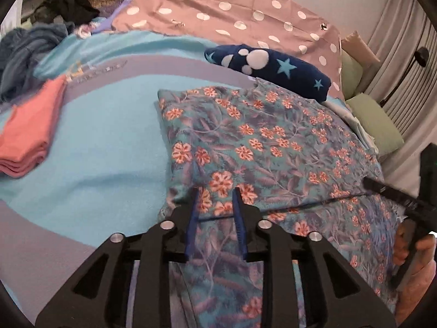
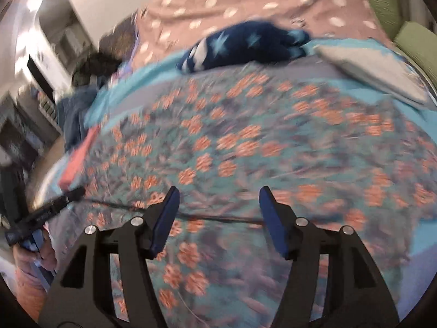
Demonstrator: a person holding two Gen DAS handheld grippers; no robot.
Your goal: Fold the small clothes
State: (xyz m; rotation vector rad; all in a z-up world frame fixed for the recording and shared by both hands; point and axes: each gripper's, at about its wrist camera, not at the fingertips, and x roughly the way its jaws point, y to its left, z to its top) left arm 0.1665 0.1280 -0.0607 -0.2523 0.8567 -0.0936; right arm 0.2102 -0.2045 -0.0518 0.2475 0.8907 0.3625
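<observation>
A teal floral garment with orange flowers lies partly folded on a light blue blanket. My left gripper hovers at its near left edge with the jaws a small way apart and cloth seen between them; no firm grip shows. In the blurred right wrist view the same floral garment fills the middle. My right gripper is wide open above it, holding nothing. The right gripper also shows at the right edge of the left wrist view.
A folded pink garment lies at the left. A navy star-print bundle lies behind the floral garment. A dusty pink polka-dot sheet, dark clothes, a grey-blue pile, green cushions and a folded grey cloth surround them.
</observation>
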